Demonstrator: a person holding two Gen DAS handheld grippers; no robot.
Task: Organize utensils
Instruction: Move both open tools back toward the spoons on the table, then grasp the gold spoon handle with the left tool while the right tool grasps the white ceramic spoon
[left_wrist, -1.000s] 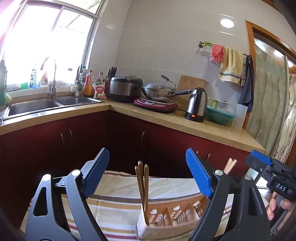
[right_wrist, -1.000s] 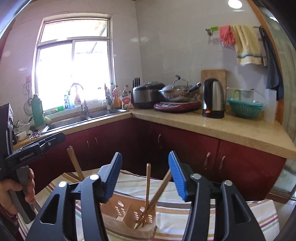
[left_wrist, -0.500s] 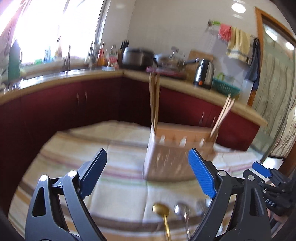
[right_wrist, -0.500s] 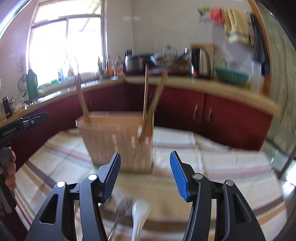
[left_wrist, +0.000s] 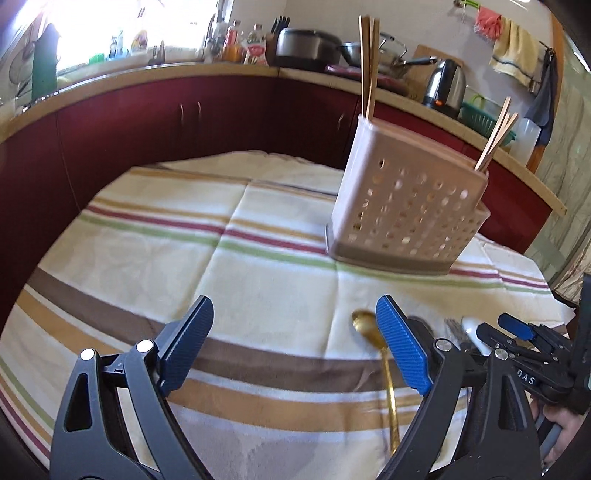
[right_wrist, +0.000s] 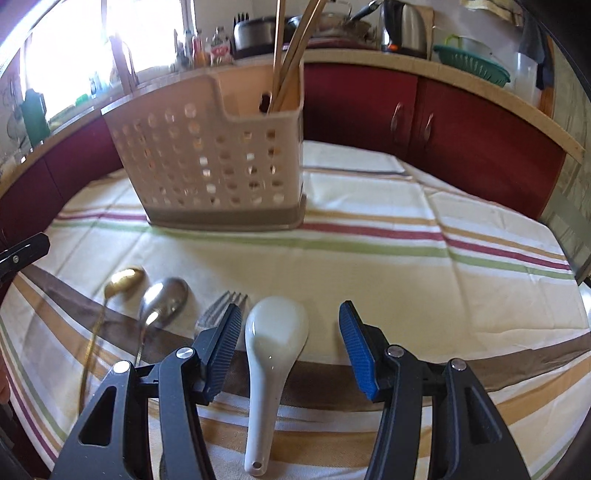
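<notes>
A beige perforated utensil holder (right_wrist: 218, 155) stands on the striped cloth, with wooden chopsticks (right_wrist: 291, 48) in its compartments; it also shows in the left wrist view (left_wrist: 406, 206). A gold spoon (right_wrist: 123, 280), a silver spoon (right_wrist: 164, 301), a fork (right_wrist: 218, 308) and a white ceramic spoon (right_wrist: 275, 339) lie side by side on the near edge. My right gripper (right_wrist: 290, 345) is open above the white spoon. My left gripper (left_wrist: 295, 343) is open and empty, left of the gold spoon (left_wrist: 369, 328).
The table wears a striped cloth (left_wrist: 184, 236). Red cabinets (right_wrist: 443, 122) and a worktop with a kettle (left_wrist: 443, 83), cooker and sink run behind it. The right gripper's body (left_wrist: 535, 365) shows at the right edge of the left wrist view.
Both grippers have tilted down and pulled back from above the holder to the table's near edge. The spoons and fork have come into view. Both stay open.
</notes>
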